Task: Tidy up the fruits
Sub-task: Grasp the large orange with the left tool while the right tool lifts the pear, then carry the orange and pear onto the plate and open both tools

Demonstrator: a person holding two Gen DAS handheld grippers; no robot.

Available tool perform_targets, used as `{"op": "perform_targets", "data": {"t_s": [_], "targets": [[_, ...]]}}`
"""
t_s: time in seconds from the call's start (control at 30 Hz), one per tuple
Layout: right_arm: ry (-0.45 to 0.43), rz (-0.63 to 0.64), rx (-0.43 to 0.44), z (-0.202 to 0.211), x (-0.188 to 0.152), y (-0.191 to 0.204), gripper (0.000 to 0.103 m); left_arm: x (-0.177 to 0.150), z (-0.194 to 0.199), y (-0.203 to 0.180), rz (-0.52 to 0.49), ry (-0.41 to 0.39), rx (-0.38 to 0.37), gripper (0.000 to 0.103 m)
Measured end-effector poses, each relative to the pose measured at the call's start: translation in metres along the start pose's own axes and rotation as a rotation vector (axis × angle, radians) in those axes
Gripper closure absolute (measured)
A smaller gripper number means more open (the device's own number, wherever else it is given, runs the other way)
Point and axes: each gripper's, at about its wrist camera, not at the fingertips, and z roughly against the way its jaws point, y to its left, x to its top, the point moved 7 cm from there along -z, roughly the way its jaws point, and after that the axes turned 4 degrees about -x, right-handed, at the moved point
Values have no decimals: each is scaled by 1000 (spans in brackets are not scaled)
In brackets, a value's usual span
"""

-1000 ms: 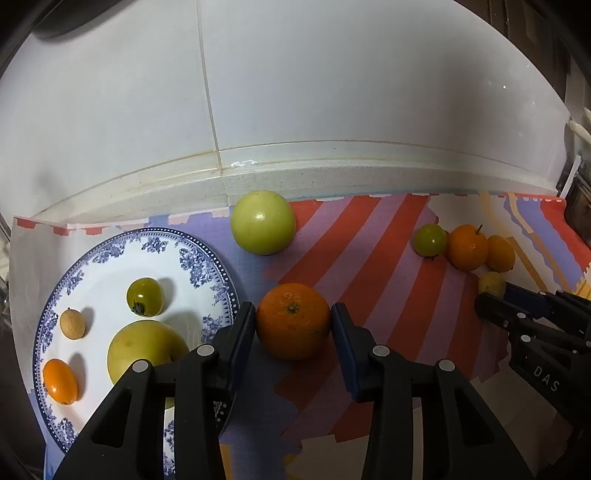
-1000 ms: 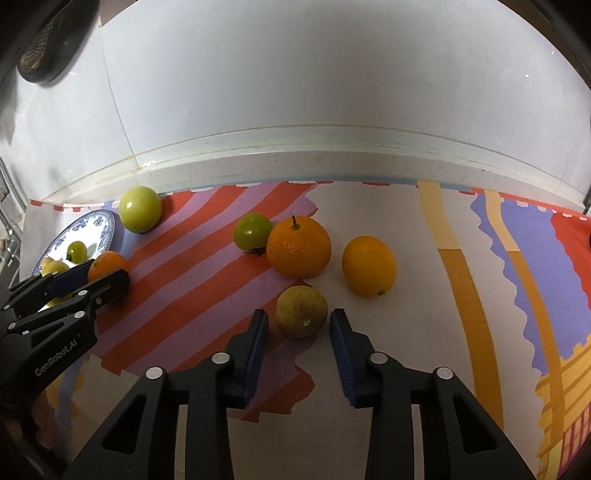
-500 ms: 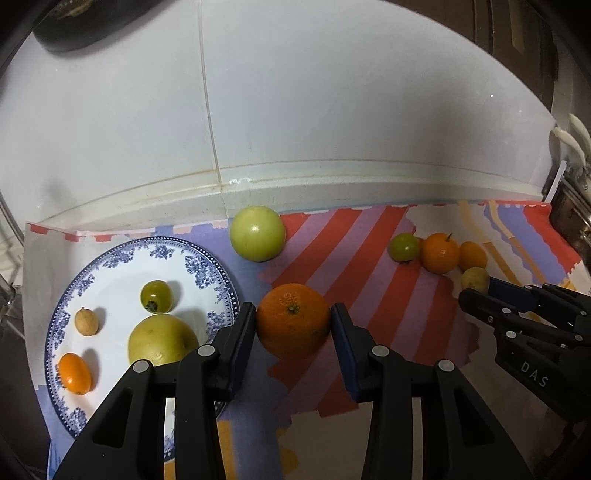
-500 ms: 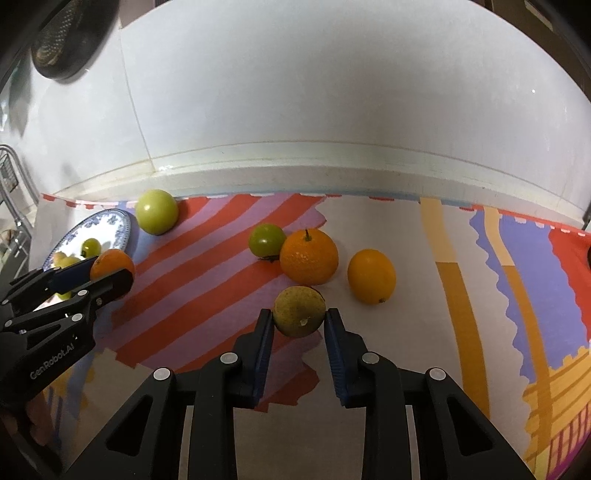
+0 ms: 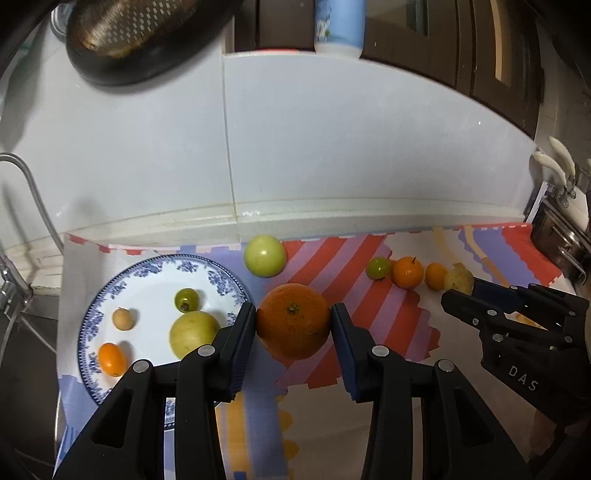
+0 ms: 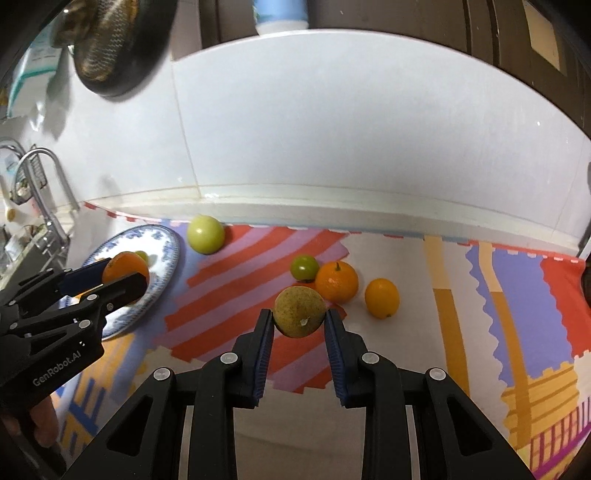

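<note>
My left gripper [image 5: 293, 326] is shut on a large orange [image 5: 293, 320] and holds it above the mat, just right of the blue-patterned plate [image 5: 110, 299]. The plate holds a yellow apple [image 5: 192, 332], a small green tomato [image 5: 186, 299], a small brown fruit [image 5: 123, 319] and a kumquat [image 5: 110, 358]. My right gripper [image 6: 299, 323] is shut on a brownish-yellow round fruit [image 6: 299, 312], lifted off the mat. On the mat lie a green apple [image 6: 205, 234], a green tomato [image 6: 304, 267], a stemmed orange [image 6: 337, 282] and a smaller orange [image 6: 382, 297].
A striped colourful mat [image 6: 480, 295] covers the counter in front of a white tiled backsplash [image 6: 332, 129]. A faucet and rack [image 6: 40, 184] stand at the far left. A dark strainer [image 5: 129, 33] hangs above.
Both grippers have risen with their fruit. The right gripper closed on the brownish-yellow fruit and lifted it off the mat. The left gripper lifted the large orange higher.
</note>
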Motion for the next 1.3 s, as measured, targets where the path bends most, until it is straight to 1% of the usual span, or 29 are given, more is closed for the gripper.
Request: {"op": "perform_targets", "data": {"t_s": [0.47,0.77,1.0,1.13,1.3], "targets": [[-88,63,72,52,16,35,74,7,69,9,24,-95,42,62],[-133,122,154,73,26,71,74,3,104,35,56,-138,111,62],[-136,165,215,73,31,103,74,-1,121,63,87,-152,182,62],[-115,186,262,65,33,123,74,-4,122,79,112,-148,212,62],[-92,220,299,50,37,146,74,-8,118,100,130,-130,243,62]]}}
